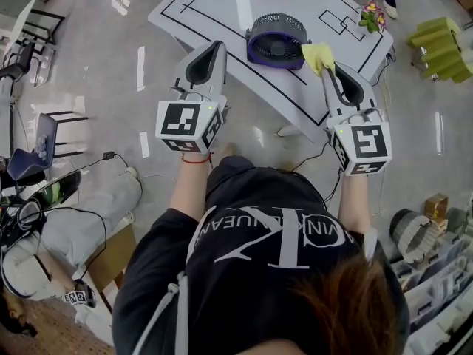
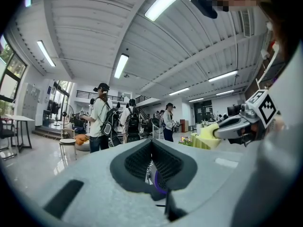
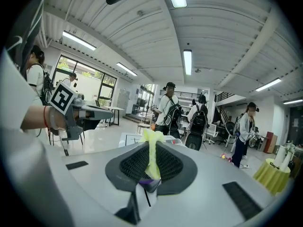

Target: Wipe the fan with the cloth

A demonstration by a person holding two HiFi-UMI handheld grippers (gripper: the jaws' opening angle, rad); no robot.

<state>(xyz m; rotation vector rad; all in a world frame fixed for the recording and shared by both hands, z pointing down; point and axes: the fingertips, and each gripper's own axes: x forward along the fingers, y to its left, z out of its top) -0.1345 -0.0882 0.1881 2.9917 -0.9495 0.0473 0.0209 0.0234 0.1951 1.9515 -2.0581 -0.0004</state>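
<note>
Yellow cloth [image 1: 318, 56] in right gripper [image 1: 329, 70]

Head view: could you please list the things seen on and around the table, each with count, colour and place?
table: one, white with black lines, top centre
fan: one, purple and black, on the table near its front edge
cloth: one, yellow, clamped in the right tool, just right of the fan
flowers: one bunch, pink and yellow, at the table's right corner
chair: one, dark, on the floor at left
left tool: one, grey, jaws shut and empty, left of the fan
right tool: one, grey, jaws shut on the cloth
</note>
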